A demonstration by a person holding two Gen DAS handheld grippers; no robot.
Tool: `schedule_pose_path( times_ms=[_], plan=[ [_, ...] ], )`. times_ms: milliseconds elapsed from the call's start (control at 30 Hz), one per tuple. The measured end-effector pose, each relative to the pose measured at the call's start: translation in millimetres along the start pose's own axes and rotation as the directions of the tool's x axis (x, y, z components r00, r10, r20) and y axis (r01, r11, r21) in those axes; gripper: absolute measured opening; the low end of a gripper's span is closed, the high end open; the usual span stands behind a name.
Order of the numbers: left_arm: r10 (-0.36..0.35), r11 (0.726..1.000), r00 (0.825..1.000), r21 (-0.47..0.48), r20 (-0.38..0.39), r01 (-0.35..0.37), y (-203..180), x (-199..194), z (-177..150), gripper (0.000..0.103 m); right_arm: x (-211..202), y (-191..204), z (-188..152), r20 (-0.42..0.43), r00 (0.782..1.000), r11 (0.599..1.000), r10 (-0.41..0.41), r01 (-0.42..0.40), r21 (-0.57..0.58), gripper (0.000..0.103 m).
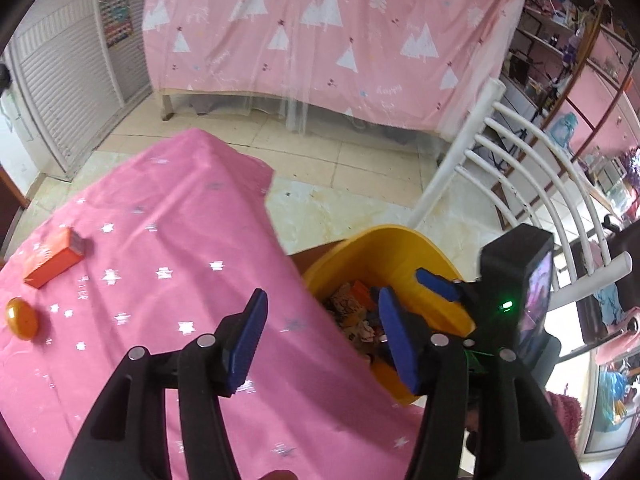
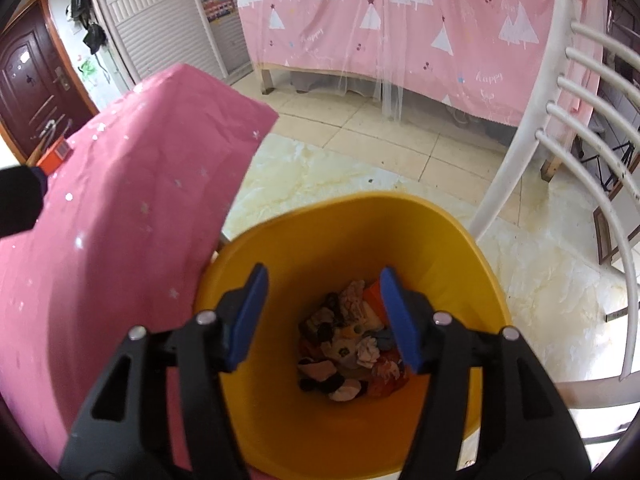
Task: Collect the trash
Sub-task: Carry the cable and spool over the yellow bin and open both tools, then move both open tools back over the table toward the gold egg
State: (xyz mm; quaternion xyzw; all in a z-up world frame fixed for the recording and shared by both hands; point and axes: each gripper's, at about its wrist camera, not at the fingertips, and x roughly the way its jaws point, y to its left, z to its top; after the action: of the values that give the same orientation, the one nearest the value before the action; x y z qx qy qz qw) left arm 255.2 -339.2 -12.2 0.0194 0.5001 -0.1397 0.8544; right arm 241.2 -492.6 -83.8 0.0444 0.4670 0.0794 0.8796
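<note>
Left wrist view: left gripper point(image 1: 322, 340) over the edge of the table's pink star-print cloth point(image 1: 168, 248), blue-padded fingers point(image 1: 248, 336) spread moderately wide, nothing between them. Yellow bin point(image 1: 400, 252) sits off the table edge at about 3 o'clock from the gripper, its bottom littered with crumpled trash point(image 1: 352, 312). Right gripper point(image 1: 412, 292) hangs over the bin's mouth, its fingers parted and empty. On the cloth at 9 o'clock, well apart from the grippers: an orange box point(image 1: 52, 258), and just below it an orange oval object point(image 1: 22, 318), the two near but not touching. White chair point(image 1: 520, 152) stands at 2 o'clock, beyond the bin.

Right wrist view: right gripper point(image 2: 324, 320) pointed down into the yellow bin point(image 2: 360, 224), fingers point(image 2: 400, 320) moderately wide, holding nothing. Crumpled trash point(image 2: 352, 348) lies in a heap on the bin floor, directly between the fingers in view. Pink cloth point(image 2: 132, 208) fills 9 to 11 o'clock, its edge just beside the bin rim. The orange box point(image 2: 56, 156) shows at 10 o'clock. White chair point(image 2: 560, 128) at 2 o'clock.
</note>
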Motion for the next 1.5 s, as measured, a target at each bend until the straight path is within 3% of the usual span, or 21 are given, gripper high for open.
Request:
schedule_pose_path(
  times_ms=[200, 267, 333, 500, 633, 933, 1233, 1500],
  plan=[
    [0.043, 0.998, 0.999, -0.043, 0.024, -0.042, 35.0, -17.6, -5.9, 0.054, -11.0, 19.9, 10.7, 0.022, 1.000, 1.000, 0.009, -0.008, -0.029, 0.056],
    [0.060, 0.996, 0.997, -0.063, 0.040, -0.058, 50.7, -26.4, -7.8, 0.054, -14.8, 25.3, 13.6, 0.036, 0.999, 1.000, 0.001, 0.000, -0.027, 0.071],
    [0.078, 0.994, 0.996, -0.077, 0.053, -0.073, 63.4, -34.5, -11.2, 0.055, -18.6, 31.9, 16.0, 0.052, 0.999, 0.999, -0.002, 0.004, -0.037, 0.075],
    [0.113, 0.986, 0.991, -0.130, 0.074, -0.102, 102.5, -48.8, -14.7, 0.056, -28.0, 51.6, 21.8, 0.080, 0.996, 0.996, -0.032, 0.038, -0.076, 0.075],
    [0.145, 0.976, 0.986, -0.174, 0.084, -0.128, 137.0, -57.9, -20.0, 0.058, -37.1, 66.0, 26.5, 0.123, 0.988, 0.986, -0.096, 0.112, -0.126, 0.075],
    [0.214, 0.933, 0.975, -0.305, 0.052, -0.188, 216.8, -65.9, -32.5, 0.059, -49.4, 106.7, 50.2, 0.163, 0.985, 0.978, -0.047, 0.078, -0.192, 0.076],
    [0.234, 0.909, 0.972, -0.355, 0.005, -0.217, 258.3, -62.8, -37.1, 0.059, -34.9, 172.7, 68.0, 0.133, 0.989, 0.960, 0.065, -0.025, -0.279, 0.076],
    [0.201, 0.918, 0.979, -0.344, -0.020, -0.195, 276.0, -46.6, -36.8, 0.059, -16.8, 221.1, 82.6, 0.108, 0.987, 0.931, 0.119, -0.073, -0.358, 0.076]
  ],
)
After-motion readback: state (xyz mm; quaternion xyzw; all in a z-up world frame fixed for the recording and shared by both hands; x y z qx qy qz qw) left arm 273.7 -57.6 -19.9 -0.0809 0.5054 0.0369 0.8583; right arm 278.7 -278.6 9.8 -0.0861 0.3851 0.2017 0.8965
